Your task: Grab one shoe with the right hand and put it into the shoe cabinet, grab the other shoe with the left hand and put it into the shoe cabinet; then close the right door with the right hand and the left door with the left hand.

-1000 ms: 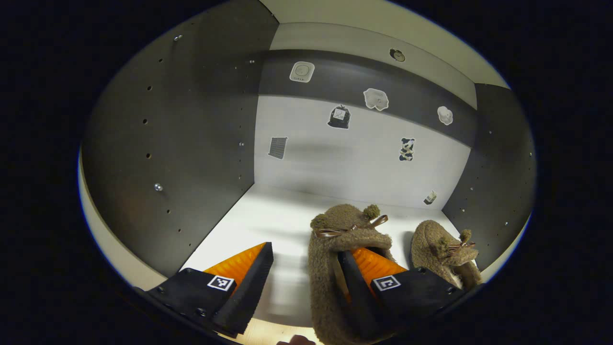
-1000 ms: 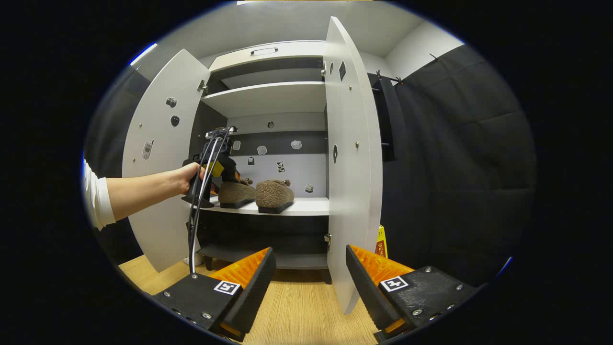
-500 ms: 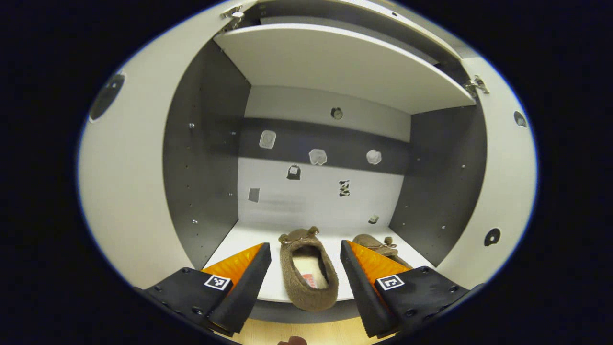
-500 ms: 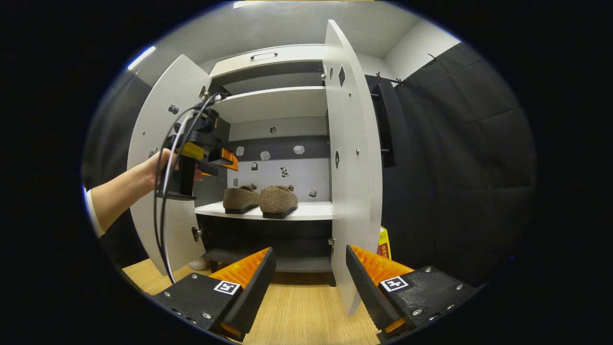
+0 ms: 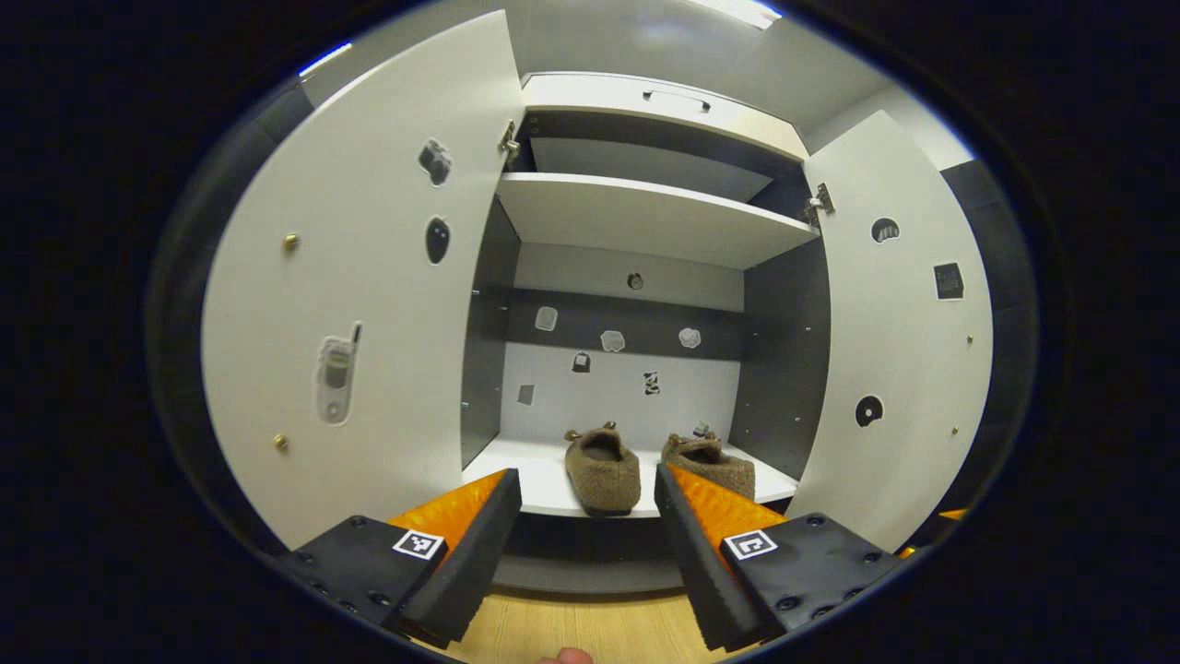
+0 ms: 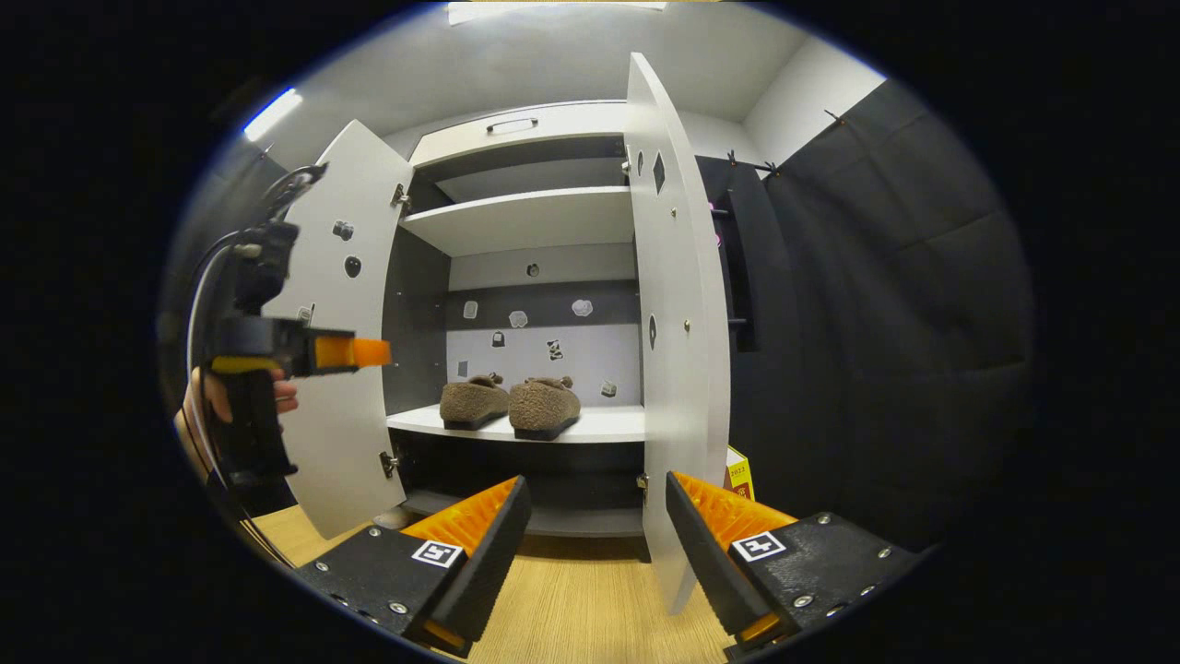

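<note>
Both brown shoes (image 5: 602, 458) (image 5: 714, 458) side by side on the shoe cabinet (image 5: 645, 217) middle shelf. Left door (image 5: 359, 277) and right door (image 5: 899, 332) wide open (stickers inside). Left gripper (image 5: 587, 516) and right gripper (image 6: 597, 526) spread, empty, near the front.

Floor (image 6: 590, 604): pale wood planks, running under the furniture.
Ceiling (image 6: 516, 55): white, with a bright light strip (image 6: 270, 112) at far left.
Right wall: quilted black cloth (image 6: 885, 304), hung from a rail.
Far corner: plain white wall (image 6: 793, 101).
Yellow box (image 6: 737, 472): on the floor, near the cloth.
</note>
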### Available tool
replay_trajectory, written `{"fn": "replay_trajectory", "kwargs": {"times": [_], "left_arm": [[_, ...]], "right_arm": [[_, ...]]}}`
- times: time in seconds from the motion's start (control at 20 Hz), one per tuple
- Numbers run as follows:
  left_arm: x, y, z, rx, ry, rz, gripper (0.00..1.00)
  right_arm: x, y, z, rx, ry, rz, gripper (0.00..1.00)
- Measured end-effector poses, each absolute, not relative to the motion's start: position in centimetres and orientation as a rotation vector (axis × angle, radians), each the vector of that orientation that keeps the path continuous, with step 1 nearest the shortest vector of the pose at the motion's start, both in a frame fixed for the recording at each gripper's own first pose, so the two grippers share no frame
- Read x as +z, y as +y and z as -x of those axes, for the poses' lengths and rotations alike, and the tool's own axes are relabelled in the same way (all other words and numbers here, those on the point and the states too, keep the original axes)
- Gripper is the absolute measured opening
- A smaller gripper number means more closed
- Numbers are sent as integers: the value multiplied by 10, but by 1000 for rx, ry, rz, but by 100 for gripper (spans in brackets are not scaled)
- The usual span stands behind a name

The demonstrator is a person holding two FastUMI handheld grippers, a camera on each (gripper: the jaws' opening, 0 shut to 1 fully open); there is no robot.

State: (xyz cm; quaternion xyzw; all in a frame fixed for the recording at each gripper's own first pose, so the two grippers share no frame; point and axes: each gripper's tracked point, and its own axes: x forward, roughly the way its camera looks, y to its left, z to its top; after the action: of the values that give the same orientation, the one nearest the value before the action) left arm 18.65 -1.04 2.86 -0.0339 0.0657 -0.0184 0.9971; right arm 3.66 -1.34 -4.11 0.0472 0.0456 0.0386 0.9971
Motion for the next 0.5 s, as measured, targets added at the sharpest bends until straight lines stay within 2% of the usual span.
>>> {"fn": "replay_trajectory", "kwargs": {"times": [0.05,0.1,0.15,0.45,0.5], "left_arm": [[22,-6,-173,-17,132,59,95],[13,-3,-159,-2,141,58,99],[5,-2,-148,7,147,67,95],[-33,-3,-96,5,150,63,95],[-33,-3,-91,7,140,65,99]], "right_arm": [[-40,-12,-36,82,89,-98,90],[-39,-12,-35,85,87,-102,90],[-40,-12,-34,89,91,-106,90],[-28,-22,-26,86,72,-110,91],[-20,-31,-26,74,57,-114,91]]}}
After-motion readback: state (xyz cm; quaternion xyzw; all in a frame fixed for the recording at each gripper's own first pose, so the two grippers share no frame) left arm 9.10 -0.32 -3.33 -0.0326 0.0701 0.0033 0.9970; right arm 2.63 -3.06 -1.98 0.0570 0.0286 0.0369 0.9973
